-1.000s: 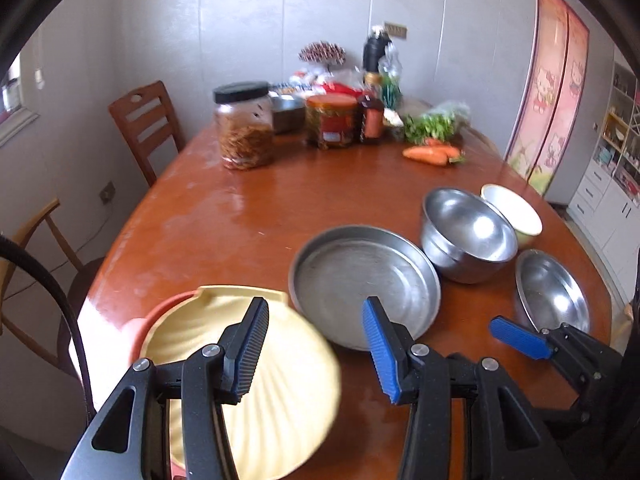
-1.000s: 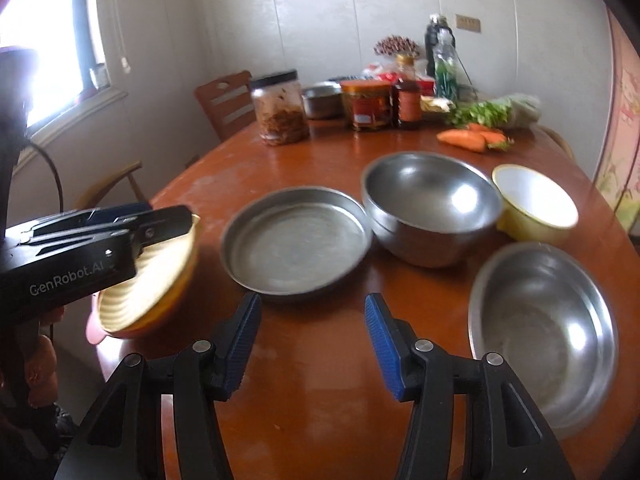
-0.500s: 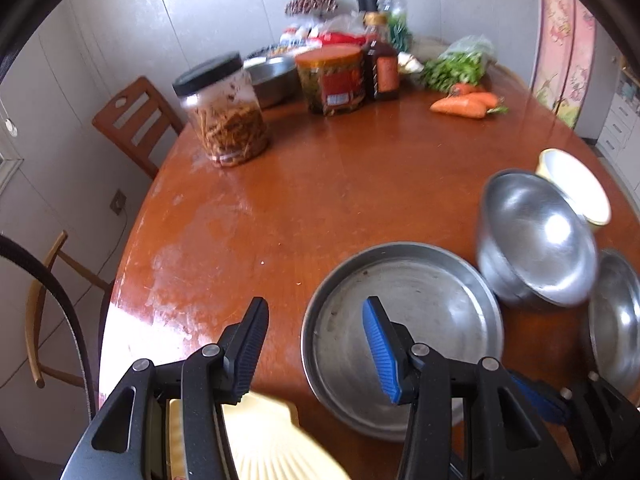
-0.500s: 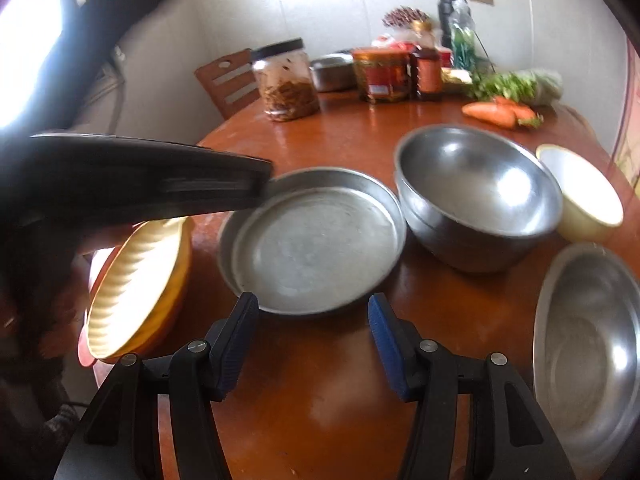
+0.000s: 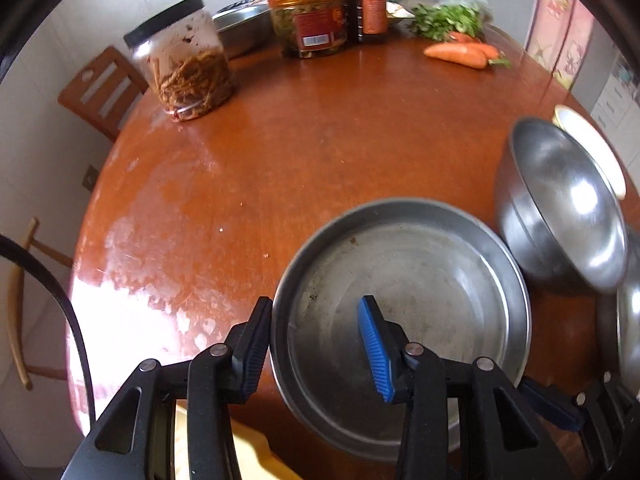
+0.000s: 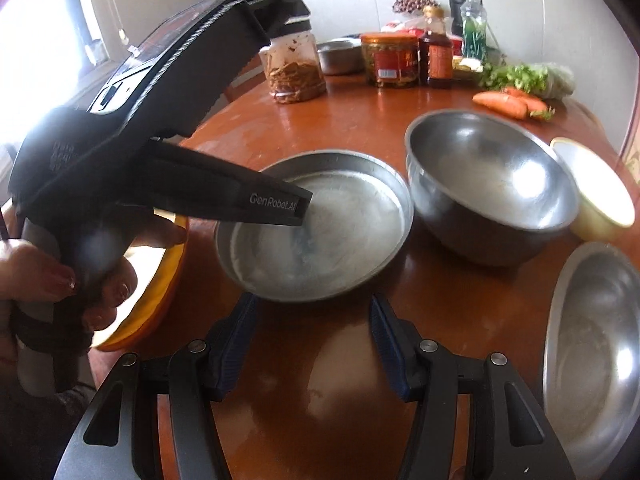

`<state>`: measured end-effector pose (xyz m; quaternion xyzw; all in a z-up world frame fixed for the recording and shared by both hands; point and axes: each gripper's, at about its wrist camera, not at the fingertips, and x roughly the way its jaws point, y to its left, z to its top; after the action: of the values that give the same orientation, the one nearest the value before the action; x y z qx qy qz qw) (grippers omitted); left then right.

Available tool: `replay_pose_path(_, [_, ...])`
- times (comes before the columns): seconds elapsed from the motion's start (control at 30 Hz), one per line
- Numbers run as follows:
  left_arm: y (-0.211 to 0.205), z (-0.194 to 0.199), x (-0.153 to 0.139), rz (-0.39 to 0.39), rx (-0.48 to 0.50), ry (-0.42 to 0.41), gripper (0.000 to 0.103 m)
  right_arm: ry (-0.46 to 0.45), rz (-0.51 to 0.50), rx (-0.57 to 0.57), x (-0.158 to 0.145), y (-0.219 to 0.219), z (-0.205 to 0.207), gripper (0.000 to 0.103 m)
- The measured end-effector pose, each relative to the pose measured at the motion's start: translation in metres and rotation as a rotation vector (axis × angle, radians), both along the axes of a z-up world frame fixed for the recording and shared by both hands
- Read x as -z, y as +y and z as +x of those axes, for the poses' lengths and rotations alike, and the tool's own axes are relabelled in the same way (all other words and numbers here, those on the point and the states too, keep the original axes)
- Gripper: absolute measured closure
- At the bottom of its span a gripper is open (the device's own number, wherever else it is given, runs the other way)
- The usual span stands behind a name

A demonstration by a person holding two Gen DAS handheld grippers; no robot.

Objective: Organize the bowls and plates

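My left gripper (image 5: 316, 348) straddles the near-left rim of the flat steel pan (image 5: 420, 300): one finger outside the wall, the blue one over the pan floor. The jaws have just been closing, rim between them, but I see no pad pressing on metal yet, so they stand apart. My right gripper (image 6: 312, 344) hovers over bare table just short of the same pan, fingers apart, nothing between them.

Risks, my guess: the pan wall is thin, slick and low, so a shallow bite could let it slip or tip once lifted. The deep steel bowl (image 5: 560, 208) sits almost against the pan's far-right edge, so dragging or tilting the pan could knock it into the yellow bowl (image 6: 596, 196) right behind it. The yellow scalloped plate (image 6: 148, 288) lies under my left hand (image 6: 60, 272) at the table edge, overhanging by the look of it; a bump could send it off. A shallow steel bowl (image 6: 592, 344) sits near right.

Surface: glossy round brown wooden table (image 5: 300, 152), scuffed pale patches, strong glare on the left. Far side is cluttered: big jar (image 5: 184, 60), red-labelled jar (image 5: 308, 20), sauce bottle (image 5: 368, 4), carrots (image 5: 460, 54), greens (image 5: 448, 20). White tiled walls, a wooden chair (image 5: 100, 88), bright window on the left.
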<state>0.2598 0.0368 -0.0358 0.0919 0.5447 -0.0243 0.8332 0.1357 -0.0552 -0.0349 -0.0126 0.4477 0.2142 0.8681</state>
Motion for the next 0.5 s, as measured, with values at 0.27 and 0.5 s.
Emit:
replay_pose_path(0.27, [-0.016,-0.025,-0.004,0.045,0.106,-0.008,0.059,0.024,0.031,-0.042,0.002,-0.008,-0.017,0.044])
replay_pose_path(0.5, [-0.031,-0.063,-0.004,0.033,0.203,0.019,0.059,0.048,0.063,-0.069,0.000,-0.014,-0.038,0.043])
